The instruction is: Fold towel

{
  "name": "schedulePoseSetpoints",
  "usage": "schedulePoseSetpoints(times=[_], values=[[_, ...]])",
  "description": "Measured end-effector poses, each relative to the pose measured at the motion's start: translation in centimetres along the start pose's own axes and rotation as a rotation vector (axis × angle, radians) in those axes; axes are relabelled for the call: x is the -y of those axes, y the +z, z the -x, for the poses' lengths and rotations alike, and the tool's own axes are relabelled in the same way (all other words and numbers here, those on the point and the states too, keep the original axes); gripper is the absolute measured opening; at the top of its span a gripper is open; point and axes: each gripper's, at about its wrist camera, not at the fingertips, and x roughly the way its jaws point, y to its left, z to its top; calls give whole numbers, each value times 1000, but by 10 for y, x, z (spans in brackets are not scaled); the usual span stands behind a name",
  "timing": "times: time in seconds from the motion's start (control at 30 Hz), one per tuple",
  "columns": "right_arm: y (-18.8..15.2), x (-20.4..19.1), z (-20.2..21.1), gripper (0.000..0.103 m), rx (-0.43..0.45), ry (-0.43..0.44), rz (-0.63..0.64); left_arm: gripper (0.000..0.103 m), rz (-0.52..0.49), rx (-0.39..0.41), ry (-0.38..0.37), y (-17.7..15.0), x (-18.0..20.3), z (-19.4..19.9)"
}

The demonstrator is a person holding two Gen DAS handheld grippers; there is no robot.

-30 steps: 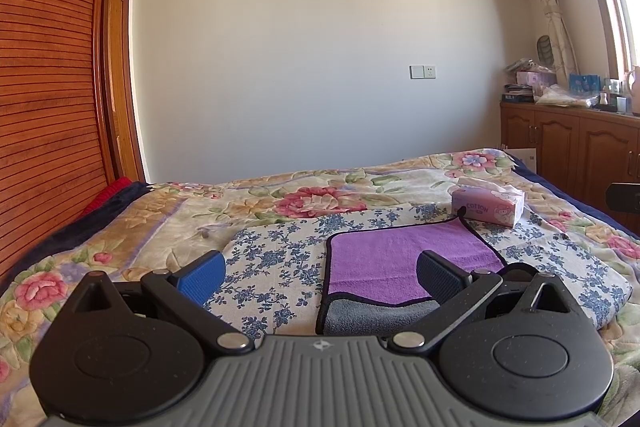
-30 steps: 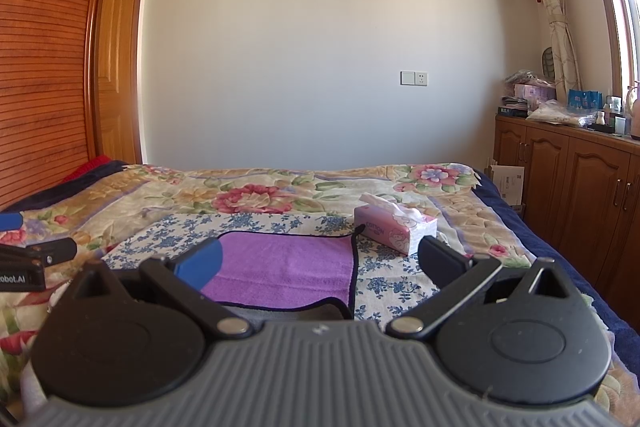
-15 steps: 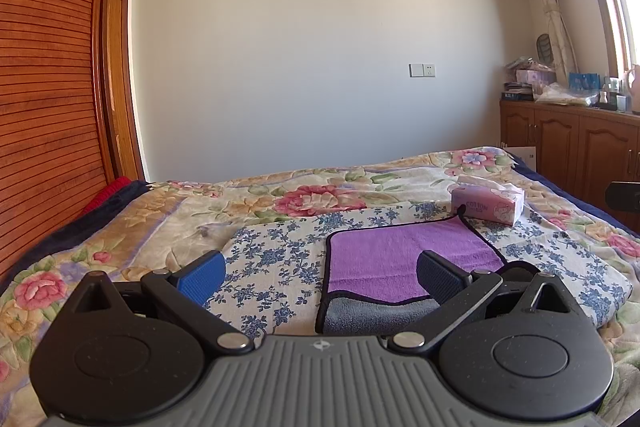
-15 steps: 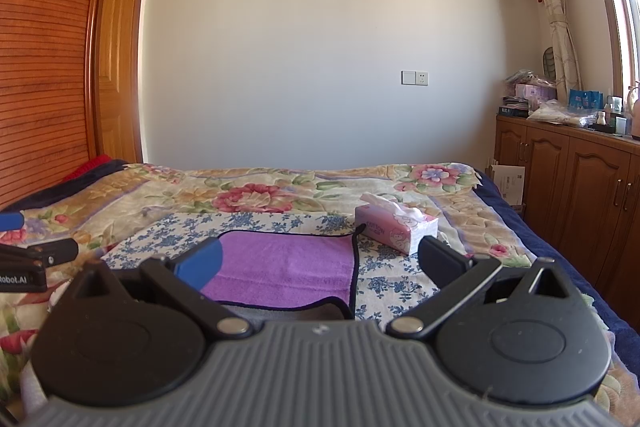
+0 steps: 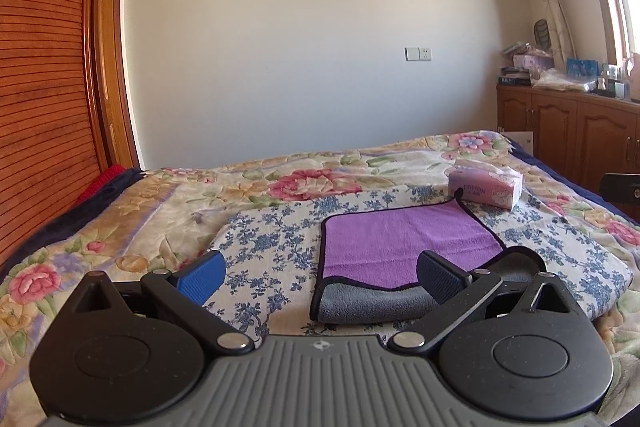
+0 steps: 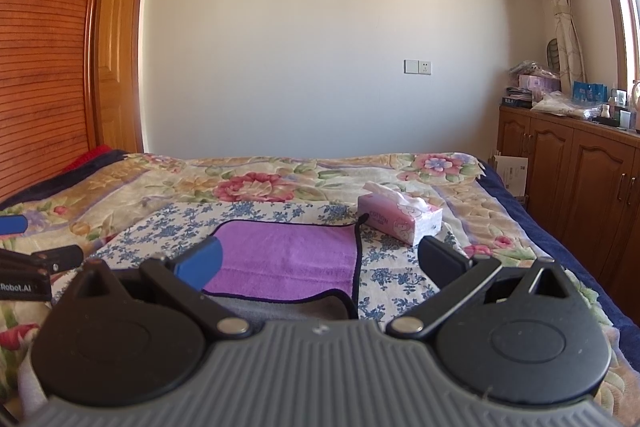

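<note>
A purple towel (image 5: 404, 243) with a grey underside and black trim lies folded on a blue-flowered cloth (image 5: 272, 243) on the bed. It also shows in the right wrist view (image 6: 288, 259). My left gripper (image 5: 320, 273) is open and empty, held above the towel's near left corner. My right gripper (image 6: 320, 263) is open and empty, held above the towel's near right corner. The grey layer sticks out at the near edge (image 5: 372, 301).
A pink tissue box (image 5: 486, 187) sits just beyond the towel's far right corner, also in the right wrist view (image 6: 400, 221). The floral bedspread (image 5: 160, 199) covers the bed. Wooden cabinets (image 6: 580, 179) stand at right, a slatted wardrobe (image 5: 40, 107) at left.
</note>
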Motion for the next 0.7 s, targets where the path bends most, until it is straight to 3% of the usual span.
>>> schedulePoseSetpoints(times=[0.7], values=[[0,-1,-23,103,-74,38,-8,103,-46,-81,-25,-3,8,-28]])
